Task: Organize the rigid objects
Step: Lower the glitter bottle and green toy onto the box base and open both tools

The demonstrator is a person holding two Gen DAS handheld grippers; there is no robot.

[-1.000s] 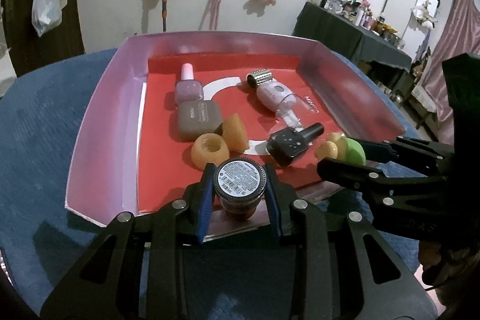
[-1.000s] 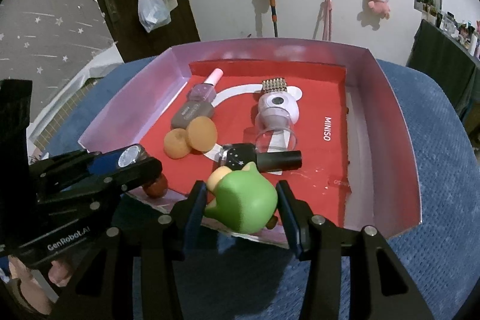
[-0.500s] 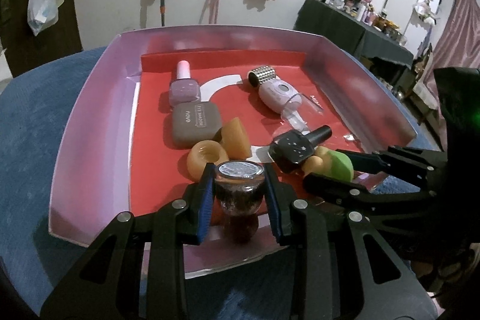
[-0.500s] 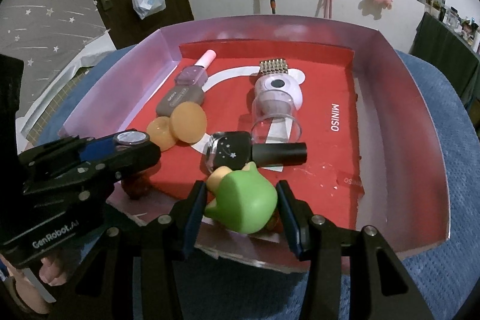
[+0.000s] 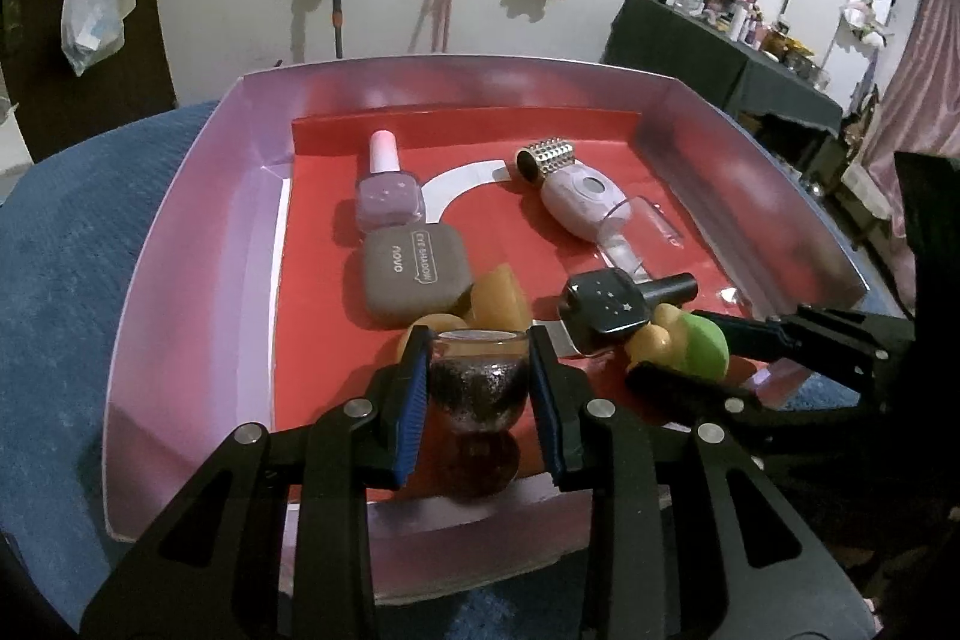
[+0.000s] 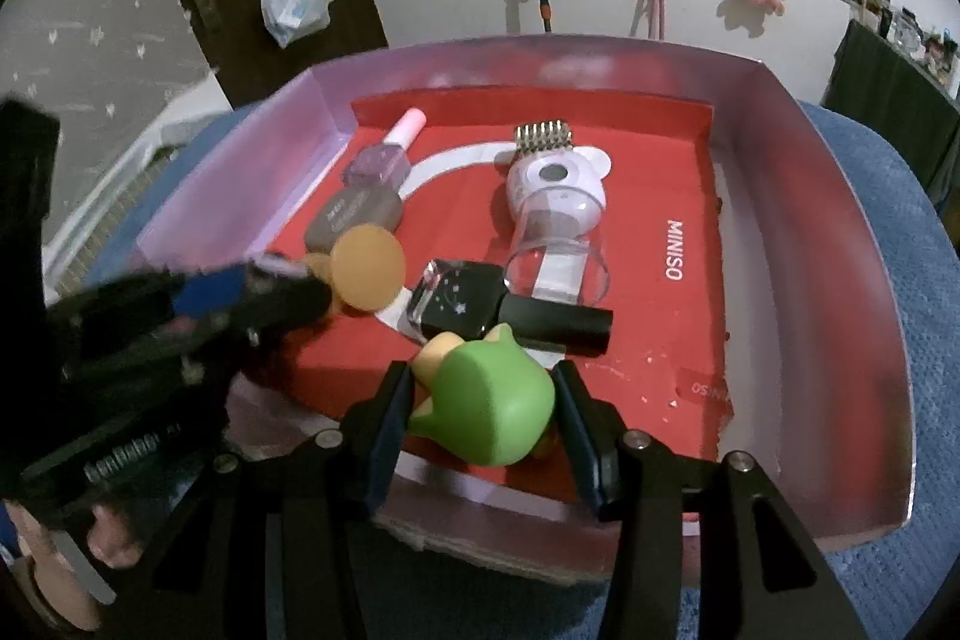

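1. While both claws are held over the near edge of a shallow pink-walled tray [image 5: 180,244] with a red floor, each is seen clenched on one object.
2. The left claw [image 5: 480,382] is closed on a small dark glittery jar [image 5: 478,391], pinched between blue-padded fingers [image 5: 414,400]. A second ago the jar's labelled bottom was turned toward the camera and held short of the tray's near wall; now it is seen from the side, over the red floor just inside that wall.
3. The right claw [image 6: 483,412] is closed on a green and yellow toy figure [image 6: 492,406]. It has likewise been carried forward across the near wall, and the toy now sits close behind a black star-printed nail polish bottle [image 6: 480,307] lying on its side.
4. Just ahead of the left claw two orange sponges [image 5: 498,301] are found, then a grey eyeshadow case [image 5: 414,274], and beyond it a lilac nail polish bottle [image 5: 387,190].
5. Farther ahead of the right claw a pale pink device with a gold studded head [image 6: 549,184] lies with a clear cap.
6. The tray rests on a blue textured surface [image 5: 54,244]; whether it is a table cannot be told.
7. Both objects are judged nearly delivered: only lowering and release appear to remain. Care is called for, as little free floor is left beside the sponges and the black bottle.
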